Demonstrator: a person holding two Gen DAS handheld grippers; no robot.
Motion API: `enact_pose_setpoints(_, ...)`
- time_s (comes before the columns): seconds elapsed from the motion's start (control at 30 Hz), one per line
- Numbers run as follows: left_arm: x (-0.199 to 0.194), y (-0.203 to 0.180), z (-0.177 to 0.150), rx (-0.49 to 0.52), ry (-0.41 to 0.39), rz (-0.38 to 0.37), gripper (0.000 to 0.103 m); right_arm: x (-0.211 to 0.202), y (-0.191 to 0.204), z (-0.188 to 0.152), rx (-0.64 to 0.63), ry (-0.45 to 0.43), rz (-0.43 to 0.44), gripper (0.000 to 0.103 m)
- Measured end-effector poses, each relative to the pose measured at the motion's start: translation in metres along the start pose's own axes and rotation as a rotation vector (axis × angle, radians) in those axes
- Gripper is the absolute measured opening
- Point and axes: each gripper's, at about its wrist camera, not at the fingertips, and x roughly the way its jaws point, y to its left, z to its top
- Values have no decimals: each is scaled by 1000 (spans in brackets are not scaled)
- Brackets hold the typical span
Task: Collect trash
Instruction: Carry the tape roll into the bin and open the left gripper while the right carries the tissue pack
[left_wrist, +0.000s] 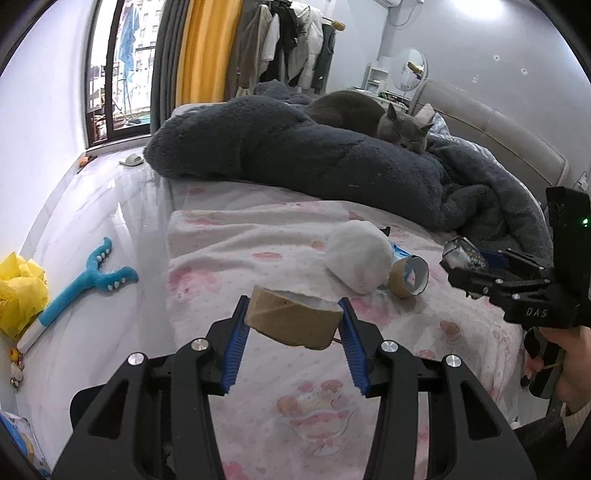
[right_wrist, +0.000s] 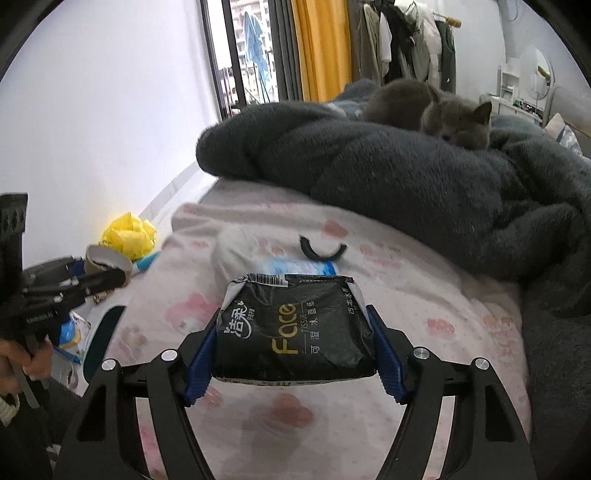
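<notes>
Above the pink-printed bed (left_wrist: 229, 251), the left gripper (left_wrist: 293, 325) clamps a cardboard roll (left_wrist: 295, 319); the right gripper (right_wrist: 293, 347) clamps a black tissue pack (right_wrist: 291, 328). A grey cat (left_wrist: 384, 120) sleeps on the dark blanket (left_wrist: 280, 151).

A home bedroom. Ahead of the claw lies a pink-printed bed sheet (left_wrist: 280, 236), with a grey cat (left_wrist: 369, 118) on a dark fleece blanket (left_wrist: 295, 155). Beyond hang clothes on a rack (left_wrist: 295, 48).

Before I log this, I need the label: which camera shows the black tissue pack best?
The right wrist view: the black tissue pack fills the centre between the right gripper's fingers, print readable. The left wrist view shows only its crumpled end.
</notes>
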Motion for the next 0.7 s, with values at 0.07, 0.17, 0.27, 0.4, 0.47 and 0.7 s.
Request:
enact_pose_setpoints(0.07,-4,4,-3,-9,4,3,50,-2,6,2,3,-10,10,74)
enact_pose_setpoints(0.17,-8,10,-7,-29,16,3,50,0,15,5,5,-15,35,74)
enact_pose_setpoints(0.27,-14,17,-11,-34,23,21,50,0,27,10,-3,-36,41,74)
enact_pose_setpoints(0.4,-18,28,-19,-33,43,48,50,-3,44,13,-9,-55,58,74)
enact_pose_setpoints(0.47,-19,34,-24,-30,55,65,50,-1,51,15,-11,-54,67,74)
enact_pose_setpoints(0.7,-21,62,-44,-73,82,86,50,6,85,22,-42,-53,107,74)
